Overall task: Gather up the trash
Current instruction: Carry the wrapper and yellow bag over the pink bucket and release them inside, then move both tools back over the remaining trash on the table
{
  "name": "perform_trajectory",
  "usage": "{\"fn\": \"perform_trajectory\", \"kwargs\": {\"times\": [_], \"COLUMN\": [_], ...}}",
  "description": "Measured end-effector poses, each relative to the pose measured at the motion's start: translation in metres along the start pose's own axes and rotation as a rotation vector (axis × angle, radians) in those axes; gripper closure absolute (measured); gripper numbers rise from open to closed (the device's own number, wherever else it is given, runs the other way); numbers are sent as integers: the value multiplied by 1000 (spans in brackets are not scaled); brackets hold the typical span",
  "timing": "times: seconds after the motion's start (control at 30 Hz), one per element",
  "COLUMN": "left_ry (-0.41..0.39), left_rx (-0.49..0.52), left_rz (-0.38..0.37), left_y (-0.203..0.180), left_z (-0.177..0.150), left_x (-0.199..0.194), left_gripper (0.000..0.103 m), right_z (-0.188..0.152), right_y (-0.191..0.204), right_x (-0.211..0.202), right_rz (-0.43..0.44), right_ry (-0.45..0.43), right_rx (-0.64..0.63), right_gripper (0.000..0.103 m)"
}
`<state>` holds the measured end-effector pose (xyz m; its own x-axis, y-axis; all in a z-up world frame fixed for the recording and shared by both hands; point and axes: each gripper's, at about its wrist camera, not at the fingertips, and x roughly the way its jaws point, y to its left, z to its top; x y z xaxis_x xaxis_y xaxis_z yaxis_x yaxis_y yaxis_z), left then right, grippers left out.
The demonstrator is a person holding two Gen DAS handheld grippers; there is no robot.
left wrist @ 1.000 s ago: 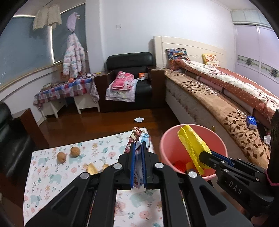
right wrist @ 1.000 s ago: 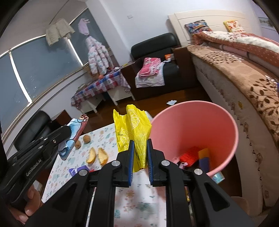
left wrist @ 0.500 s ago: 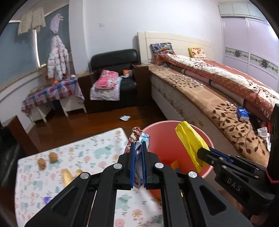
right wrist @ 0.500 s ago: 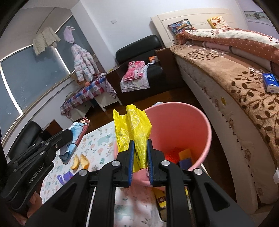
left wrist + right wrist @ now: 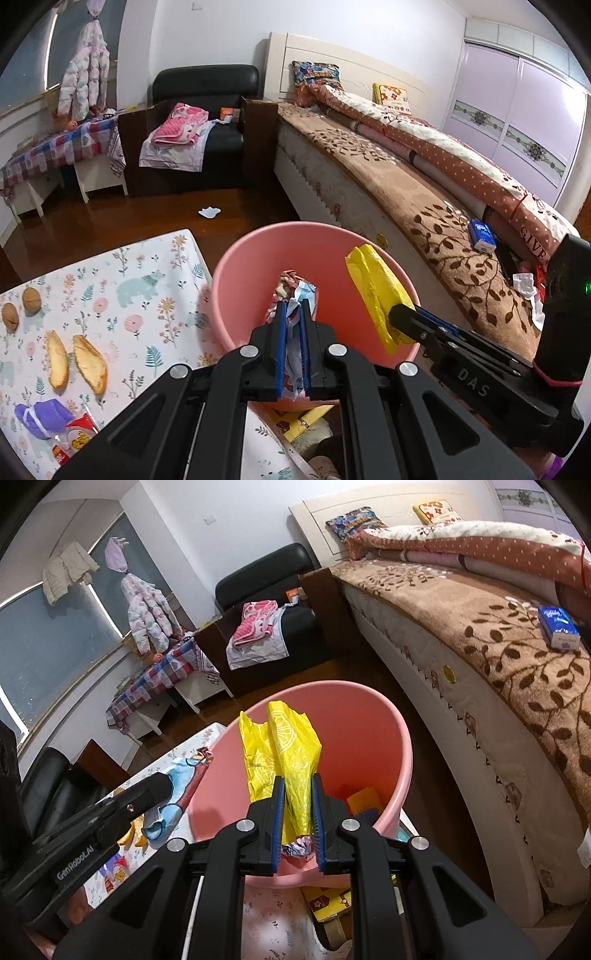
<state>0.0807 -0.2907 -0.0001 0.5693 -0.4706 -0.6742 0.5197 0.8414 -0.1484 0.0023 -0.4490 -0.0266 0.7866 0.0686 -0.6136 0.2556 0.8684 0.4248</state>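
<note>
- I've got the pink bin [image 5: 369, 258] dead ahead in both wrist views, standing at the corner of the floral tablecloth [image 5: 110, 295], with the bed [image 5: 424, 184] on its far side.
- My left gripper [image 5: 291, 332] is clamped on a crumpled printed wrapper [image 5: 293, 295], and it hangs over the bin's mouth.
- My right gripper [image 5: 298, 808] is pinched tight on a yellow plastic bag [image 5: 284, 753], also above the bin's opening, towards the bed side.
- Inside the bin I can see a few coloured scraps [image 5: 364, 801] at the bottom.
- Risk: the yellow plastic bag is light and crinkly, so on release it could cling to a pad or drift over the rim towards the bed.
- Risk: both grippers crowd the same opening; dropping together could knock them against each other or nudge the bin.
- Still on the floral tablecloth beside the bin: two peel pieces [image 5: 75, 360], two walnuts [image 5: 20, 308] and a purple wrapper [image 5: 38, 421].
- Readable writing: "GenRobot.AI" on the left gripper's body in the right view, "DAS" on the right one's in the left view, and "GIVE" on the quilt [image 5: 532, 236].
</note>
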Motion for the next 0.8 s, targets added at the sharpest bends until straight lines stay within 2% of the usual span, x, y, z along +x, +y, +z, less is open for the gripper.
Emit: {"fn": "perform_trajectory", "kwargs": {"times": [0.23, 0.3, 0.37, 0.43, 0.5, 0.57, 0.8], "left_ry": [12, 9, -2, -11, -15, -20, -41], "left_rx": [3, 1, -3, -3, -1, 0, -19], "left_rz": [-16, -21, -20, -22, -28, -29, -16], "left_y": [0, 1, 2, 2, 2, 2, 6], "left_z": [-3, -2, -2, -1, -1, -1, -3], "left_x": [10, 10, 7, 5, 3, 1, -11], "left_gripper": [95, 89, 77, 72, 70, 65, 55], "right_z": [1, 2, 1, 0, 0, 1, -1], "right_y": [-4, -4, -2, -1, -2, -2, 7], "right_x": [12, 14, 14, 13, 12, 11, 0], "right_rz": [-16, -21, -41, -51, -55, -58, -49], "right_ry": [18, 21, 13, 4, -1, -2, -28], "right_rx": [2, -2, -7, -7, -5, -6, -27], "right_gripper": [88, 86, 81, 76, 73, 73, 73]}}
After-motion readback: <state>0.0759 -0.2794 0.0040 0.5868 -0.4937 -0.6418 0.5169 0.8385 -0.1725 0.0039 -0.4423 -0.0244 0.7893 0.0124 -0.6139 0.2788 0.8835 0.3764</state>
